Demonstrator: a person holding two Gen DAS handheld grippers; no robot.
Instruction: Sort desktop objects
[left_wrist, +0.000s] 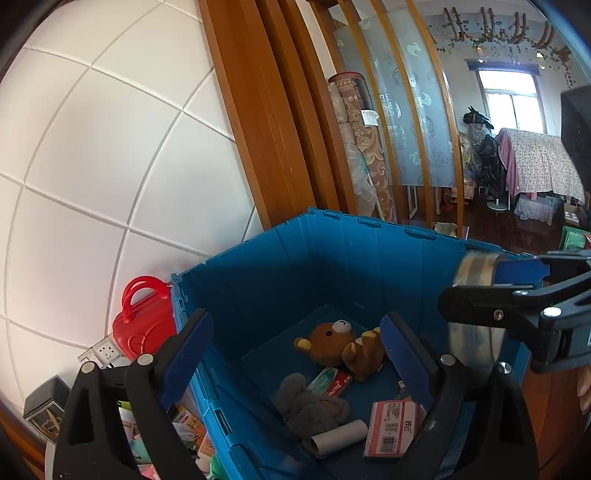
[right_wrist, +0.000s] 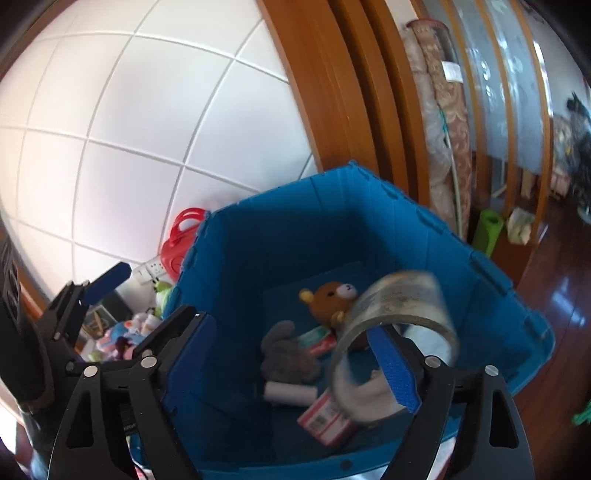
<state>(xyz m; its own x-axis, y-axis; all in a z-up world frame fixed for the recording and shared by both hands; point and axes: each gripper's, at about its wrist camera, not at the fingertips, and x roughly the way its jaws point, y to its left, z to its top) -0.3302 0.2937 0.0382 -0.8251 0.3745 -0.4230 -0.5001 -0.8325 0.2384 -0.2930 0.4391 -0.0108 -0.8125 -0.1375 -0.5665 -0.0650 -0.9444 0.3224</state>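
Both my grippers hang over the blue bin, which I'll use as my landmark.

Left of the bin, by the tiled wall: a red case w/ two handles, touching the bin's outer left side, a white socket just in front of it, and a heap of small packets & toys lower down.

My left gripper sits over the bin's near-left corner, jaws spread wide, nothing between them. Its left finger is outside the bin wall, the right one over the inside.

On the bin floor, left to right: a grey plush w/ a white paper roll lying against its near side; a green-red box just behind the plush; a brown bear on its back toward the far wall; a pink pack w/ a barcode near the front.

My right gripper is over the bin's near-right part, jaws spread wide too. The tape roll is blurred and looped round my right finger, not pinched; can't tell if it rests on the pad. It's above the bin's right side, over the pink pack, not on the floor.

Right of the bin: wood frame, rolled rugs, dark floor.
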